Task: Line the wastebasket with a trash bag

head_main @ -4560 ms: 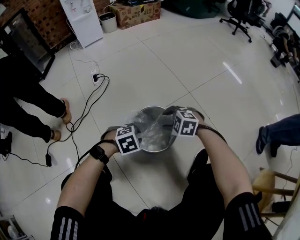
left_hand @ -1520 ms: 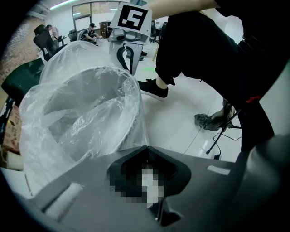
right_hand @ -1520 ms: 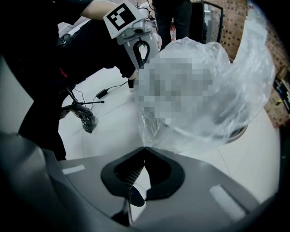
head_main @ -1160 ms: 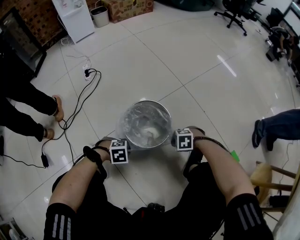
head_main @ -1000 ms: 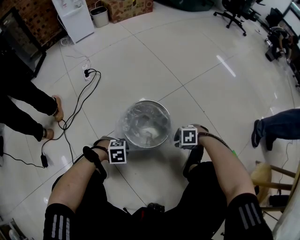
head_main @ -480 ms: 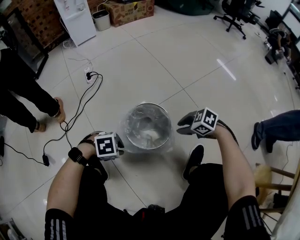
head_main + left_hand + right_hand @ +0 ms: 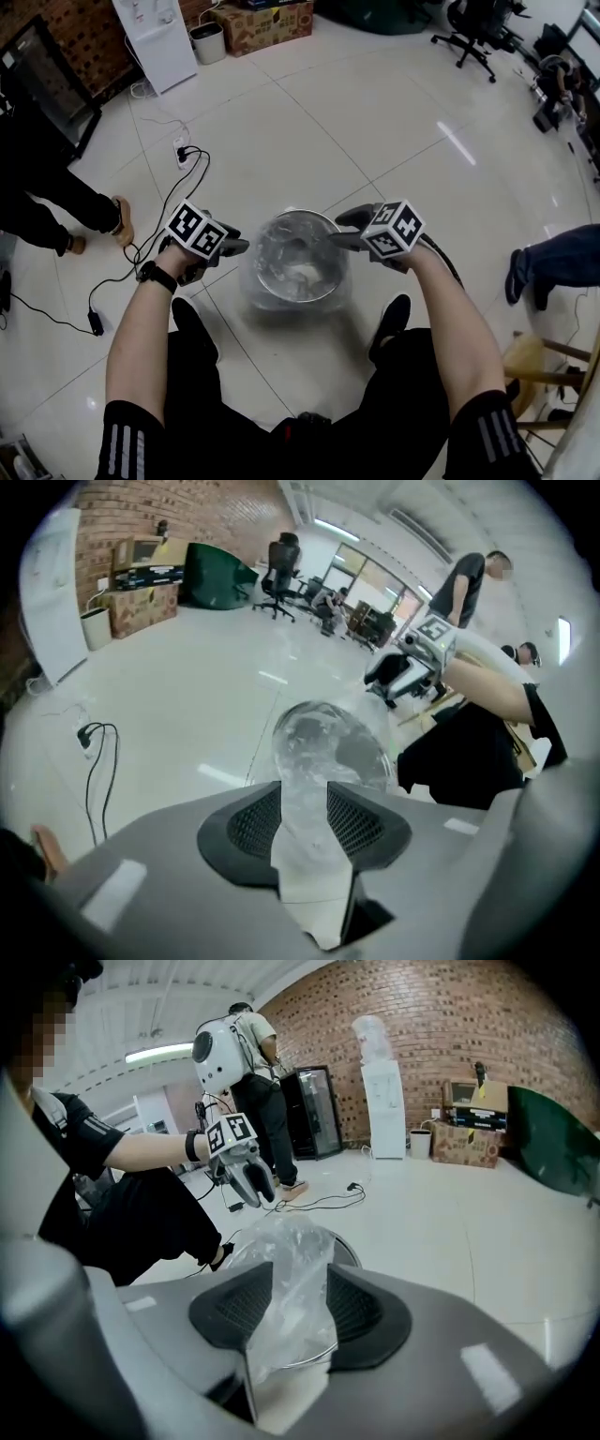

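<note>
Our left tool (image 7: 303,803) has its jaws partway apart. They've just been opening and nothing's pinched in them; through the gap we only see the bag (image 7: 253,281) and bin (image 7: 300,215) further off. Same story on our right tool (image 7: 300,1288): jaws a bit wider, also just been opening, with crinkly clear plastic showing in the gap but the pads not squeezing it. We can't tell if the plastic brushes them.

In the head view the tools hang either side of the bin, the left one just off its left edge and the right one by its right rim, both angled in and down. The bin is round and metal and stands on the white tile floor (image 7: 375,122) just ahead of our shoes (image 7: 389,323). The bag sits in it, its clear top folded over the rim and hanging loose down the outside.

Further out, a black cable (image 7: 178,187) snakes off left to a socket strip (image 7: 183,152), with someone's foot (image 7: 120,220) beside it. There's another person's leg (image 7: 562,262) at the right edge and a wooden stool (image 7: 532,366) bottom right. A cardboard box (image 7: 262,23) and a white dispenser (image 7: 155,37) are up at the far side.
</note>
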Demonstrator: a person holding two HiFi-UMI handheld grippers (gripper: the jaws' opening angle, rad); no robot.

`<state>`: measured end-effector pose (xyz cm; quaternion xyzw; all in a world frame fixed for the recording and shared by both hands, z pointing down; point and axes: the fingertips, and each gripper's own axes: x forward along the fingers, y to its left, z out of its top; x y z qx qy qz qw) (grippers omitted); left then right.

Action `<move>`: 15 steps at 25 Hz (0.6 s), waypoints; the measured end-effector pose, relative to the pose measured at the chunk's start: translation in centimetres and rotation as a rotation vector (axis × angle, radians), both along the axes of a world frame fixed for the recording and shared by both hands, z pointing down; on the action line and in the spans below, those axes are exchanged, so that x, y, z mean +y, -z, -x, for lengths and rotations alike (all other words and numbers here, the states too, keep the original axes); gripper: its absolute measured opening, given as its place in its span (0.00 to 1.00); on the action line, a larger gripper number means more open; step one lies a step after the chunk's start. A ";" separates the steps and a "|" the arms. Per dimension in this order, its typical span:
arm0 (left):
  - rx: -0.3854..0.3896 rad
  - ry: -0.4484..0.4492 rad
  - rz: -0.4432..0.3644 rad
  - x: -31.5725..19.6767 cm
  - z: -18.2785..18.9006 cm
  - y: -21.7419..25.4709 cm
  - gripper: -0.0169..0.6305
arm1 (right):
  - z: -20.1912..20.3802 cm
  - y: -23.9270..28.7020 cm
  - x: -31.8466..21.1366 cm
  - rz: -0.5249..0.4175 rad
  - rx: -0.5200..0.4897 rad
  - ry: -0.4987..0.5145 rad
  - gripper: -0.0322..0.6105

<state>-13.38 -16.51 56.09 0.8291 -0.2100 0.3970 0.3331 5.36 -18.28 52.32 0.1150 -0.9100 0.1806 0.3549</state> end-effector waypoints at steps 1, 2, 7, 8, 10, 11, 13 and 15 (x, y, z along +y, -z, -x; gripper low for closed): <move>0.011 0.033 0.000 -0.7 0.2 -0.3 0.26 | 0.2 -0.3 -0.1 -0.010 0.020 0.004 0.35; 0.016 0.055 -0.002 -1.2 0.4 -0.7 0.26 | 0.3 -0.7 -0.2 -0.021 0.044 0.008 0.35; 0.053 0.090 0.059 -1.5 0.3 -2.8 0.28 | 0.6 -3.3 0.2 -0.027 0.132 0.070 0.33; 0.058 0.083 0.060 -1.5 0.1 -3.0 0.28 | 0.6 -3.8 0.2 -0.032 0.152 0.085 0.28; 0.045 0.059 0.037 -1.6 -0.3 -3.3 0.17 | 0.3 -4.8 0.0 -0.049 0.193 0.095 0.11; 0.024 0.043 0.018 -1.7 -0.3 -3.5 0.07 | 0.0 -5.1 -0.3 -0.055 0.204 0.089 0.06; -0.020 0.022 -0.021 -2.2 -0.1 -3.6 0.03 | -0.3 -5.3 -1.2 -0.063 0.204 0.062 0.06; -0.045 0.029 -0.062 -3.0 0.2 -3.4 0.03 | -0.7 -5.2 -2.5 -0.075 0.196 0.021 0.06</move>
